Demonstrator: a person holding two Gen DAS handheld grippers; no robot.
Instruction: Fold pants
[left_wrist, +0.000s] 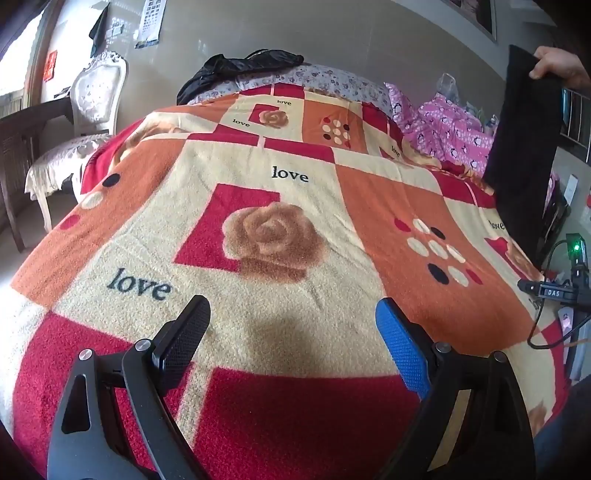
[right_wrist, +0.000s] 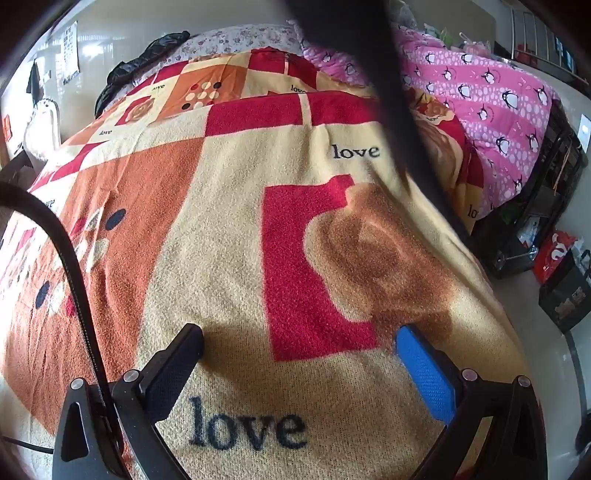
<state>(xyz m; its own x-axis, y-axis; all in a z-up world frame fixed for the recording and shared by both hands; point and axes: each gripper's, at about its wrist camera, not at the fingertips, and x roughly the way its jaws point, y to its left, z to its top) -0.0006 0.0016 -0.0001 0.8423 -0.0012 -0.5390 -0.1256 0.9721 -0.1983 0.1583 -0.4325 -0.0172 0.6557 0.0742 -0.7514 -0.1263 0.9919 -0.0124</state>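
Both grippers spread wide and empty over a patchwork bed blanket

Left gripper (left_wrist: 291, 314) and right gripper (right_wrist: 300, 341) hover above the "love" rose blanket (left_wrist: 295, 206); far ahead and right of the left jaws, a hand (left_wrist: 557, 68) dangles black pants (left_wrist: 524, 147); a white chair (left_wrist: 92, 99) stands left.

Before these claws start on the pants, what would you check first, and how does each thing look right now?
1. Left claw open, nothing in it: ok.
2. Right claw open, nothing in it: ok.
3. Blanket lies flat under both claws: ok.
4. Black pants laid on the blanket: not ok; a hand holds them hanging at the bed's edge.
5. Pants within reach of a claw: cannot tell.
6. Cable away from the right claw: not ok; it runs beside it.
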